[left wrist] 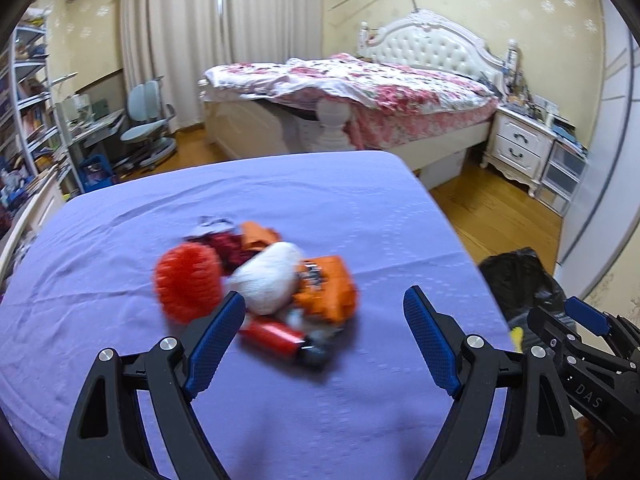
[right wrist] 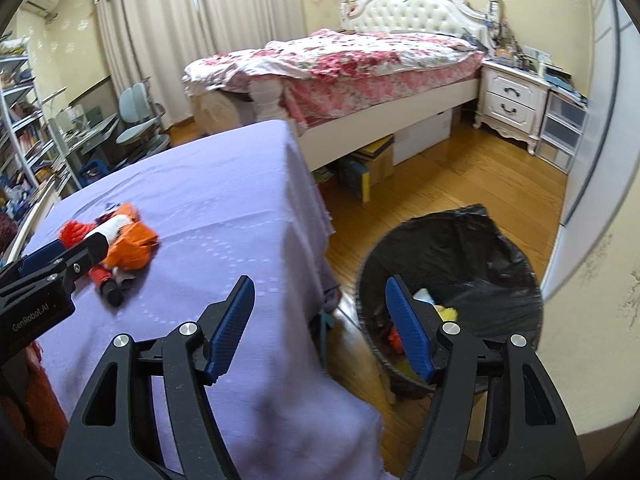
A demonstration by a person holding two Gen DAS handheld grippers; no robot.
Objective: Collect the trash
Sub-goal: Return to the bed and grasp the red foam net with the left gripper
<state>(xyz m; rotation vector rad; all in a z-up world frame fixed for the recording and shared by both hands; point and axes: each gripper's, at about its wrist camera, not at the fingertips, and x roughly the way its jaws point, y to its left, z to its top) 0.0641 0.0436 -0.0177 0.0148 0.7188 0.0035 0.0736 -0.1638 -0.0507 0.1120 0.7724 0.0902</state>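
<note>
A pile of trash lies on the purple tablecloth (left wrist: 360,208): a red-orange foam net (left wrist: 188,284), a white wad (left wrist: 268,280), an orange wrapper (left wrist: 326,290) and a red tube with a dark cap (left wrist: 276,338). My left gripper (left wrist: 324,320) is open and empty, just in front of the pile. The pile also shows in the right wrist view (right wrist: 120,244). My right gripper (right wrist: 320,312) is open and empty, over the table's right edge beside a black-lined bin (right wrist: 452,280) holding some trash. The left gripper's body (right wrist: 48,276) shows at the left there.
A bed with a floral cover (left wrist: 360,88) stands behind the table, with a white nightstand (left wrist: 520,140) to its right. A desk, chair (left wrist: 148,120) and shelves (left wrist: 28,92) fill the left. Wooden floor (right wrist: 460,176) lies between bed and bin. Boxes (right wrist: 368,168) sit under the bed.
</note>
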